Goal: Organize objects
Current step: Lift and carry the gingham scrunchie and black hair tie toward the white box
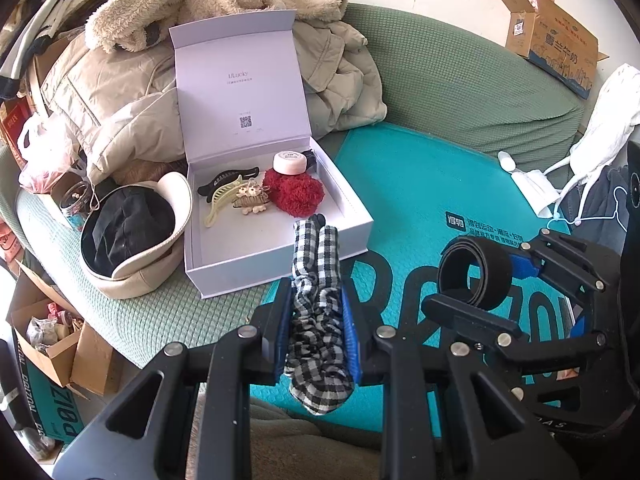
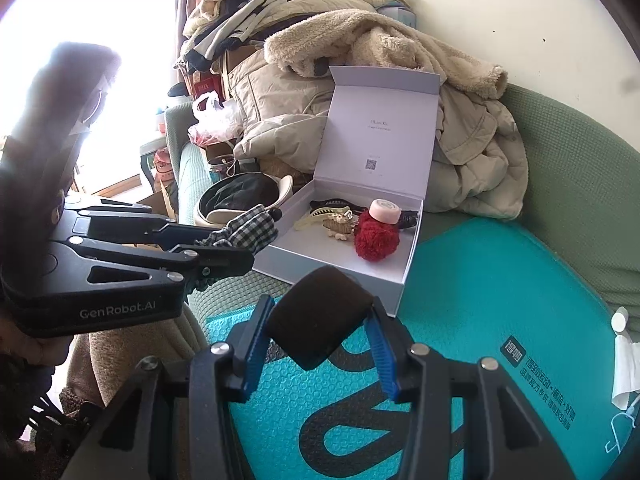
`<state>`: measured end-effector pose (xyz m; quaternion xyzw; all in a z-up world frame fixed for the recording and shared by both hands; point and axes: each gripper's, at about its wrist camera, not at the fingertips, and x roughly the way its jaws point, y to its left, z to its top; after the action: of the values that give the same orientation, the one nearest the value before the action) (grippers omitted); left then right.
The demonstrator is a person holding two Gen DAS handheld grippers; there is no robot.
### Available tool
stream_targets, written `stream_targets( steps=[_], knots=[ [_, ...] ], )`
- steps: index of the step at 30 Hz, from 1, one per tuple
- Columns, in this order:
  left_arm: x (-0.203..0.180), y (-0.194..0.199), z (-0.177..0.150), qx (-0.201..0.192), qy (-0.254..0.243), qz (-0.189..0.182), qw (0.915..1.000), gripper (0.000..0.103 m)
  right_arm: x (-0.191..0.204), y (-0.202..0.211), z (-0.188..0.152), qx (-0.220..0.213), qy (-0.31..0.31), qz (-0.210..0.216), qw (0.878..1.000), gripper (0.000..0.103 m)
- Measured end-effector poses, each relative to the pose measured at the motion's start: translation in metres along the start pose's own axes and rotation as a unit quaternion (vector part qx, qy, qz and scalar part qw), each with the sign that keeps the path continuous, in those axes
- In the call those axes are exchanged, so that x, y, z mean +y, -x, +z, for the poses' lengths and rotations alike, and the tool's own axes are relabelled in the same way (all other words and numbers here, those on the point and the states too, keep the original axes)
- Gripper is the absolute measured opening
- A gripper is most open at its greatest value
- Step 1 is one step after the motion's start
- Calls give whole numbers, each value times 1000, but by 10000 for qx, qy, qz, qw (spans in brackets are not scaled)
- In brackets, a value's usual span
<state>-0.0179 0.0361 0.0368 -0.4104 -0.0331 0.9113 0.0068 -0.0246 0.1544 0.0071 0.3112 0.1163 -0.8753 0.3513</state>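
I had both grippers loaded and off the surface, so I judged the step in hand to be the carry toward the white gift box (image 1: 276, 216); my left gripper (image 1: 318, 332) was pinched nearly shut on a black-and-white checked scrunchie (image 1: 316, 308), which stood bunched up between the blue pads and poked out past the fingertips; my right gripper (image 2: 320, 332) was clamped, jaws part-way apart, on a black foam hair roller (image 2: 320, 316), a hollow cylinder seen end-on from the left wrist view (image 1: 476, 272).

The box stood open with its lid (image 2: 380, 132) propped upright against a heap of coats (image 1: 120, 92); inside lay a black hair claw (image 1: 228, 182), a cream hair claw (image 1: 220, 202), a small decorated clip (image 1: 250, 200), a red fluffy scrunchie (image 1: 294, 194) and a small pink-lidded jar (image 1: 290, 162); the near half of its floor was bare, and that was where I reckoned both pieces should go; the next move, as I saw it, called for reaching forward over the near wall, lowering inside it, and opening one gripper at a time so they did not crowd each other.

The surface was a green-covered sofa (image 1: 460, 80) with a teal padded mailer (image 2: 500, 280) spread on the seat; an upturned cream cap (image 1: 132, 240) sat just beside the box; a cardboard carton (image 1: 556, 40) rested on the sofa back; bright window light washed out the left of the right wrist view.
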Motion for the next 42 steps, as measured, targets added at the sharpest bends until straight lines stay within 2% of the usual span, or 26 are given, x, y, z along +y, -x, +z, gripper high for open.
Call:
stream_targets(
  steps=[25,33,42],
  knots=[
    [59,-70,96,204,-34,-93,9997,22,-41,-76,71,25,-79,48,10000,47],
    [75,-104,118,201,-36,9,9998,22,-55,-104,86,37,-110,-16,9999,47],
    [93,-143,132,315,-3,-35,9995,22,-74,-140,96,87,-199,-114,9997,47]
  ],
)
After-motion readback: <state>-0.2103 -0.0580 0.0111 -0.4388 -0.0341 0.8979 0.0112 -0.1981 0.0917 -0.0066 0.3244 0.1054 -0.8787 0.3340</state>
